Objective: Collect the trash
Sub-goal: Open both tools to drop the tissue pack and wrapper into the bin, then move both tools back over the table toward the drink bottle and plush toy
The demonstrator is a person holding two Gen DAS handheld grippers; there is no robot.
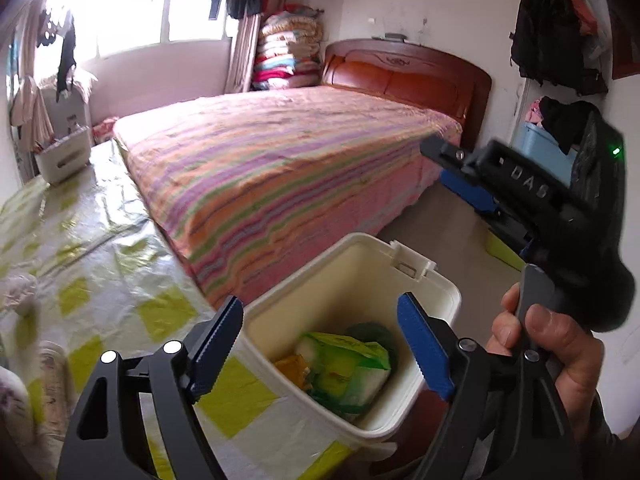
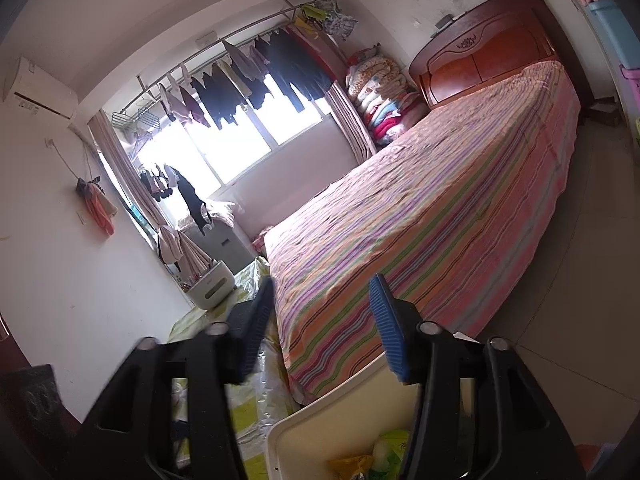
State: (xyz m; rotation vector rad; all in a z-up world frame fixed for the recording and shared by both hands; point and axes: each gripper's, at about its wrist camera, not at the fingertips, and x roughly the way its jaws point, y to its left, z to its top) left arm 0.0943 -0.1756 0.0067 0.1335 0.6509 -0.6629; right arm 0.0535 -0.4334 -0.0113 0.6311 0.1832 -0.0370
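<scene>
The white bin (image 1: 420, 292) stands open on the table's edge, a squarish tub of smooth plastic with rounded corners and a hinge bracket on its far rim; inside lies the trash (image 1: 348, 368), a crumpled green-and-white wrapper beside a yellow-orange one (image 1: 294, 368), both thin and creased, resting on the bottom. The left gripper (image 1: 320, 344) hangs just above the bin's mouth, tilted down into it, its jaws spread wide and holding nothing; the left blue ribbed pad (image 1: 218, 344) sits over the near-left rim, the right pad over the right wall, so the trash lies below and between them. In the right wrist view the right gripper (image 2: 324, 328) is also spread wide and empty, pointing across the room with the bin's rim (image 2: 320, 412) below its fingers and the wrappers (image 2: 384, 452) at the bottom edge. From the left wrist view that right tool's black body (image 1: 532, 196) is raised to the right of the bin, gripped by the right hand (image 1: 556, 344), fingers curled round the handle. The table wears a glossy, wrinkled plastic cloth (image 1: 80, 240) in white and yellow-green checks; a second white container (image 1: 64, 156) stands at its far end. Just beside the table is a bed (image 1: 288, 168) under a striped pink, orange and green cover, with a curved reddish wooden headboard (image 1: 408, 76).
</scene>
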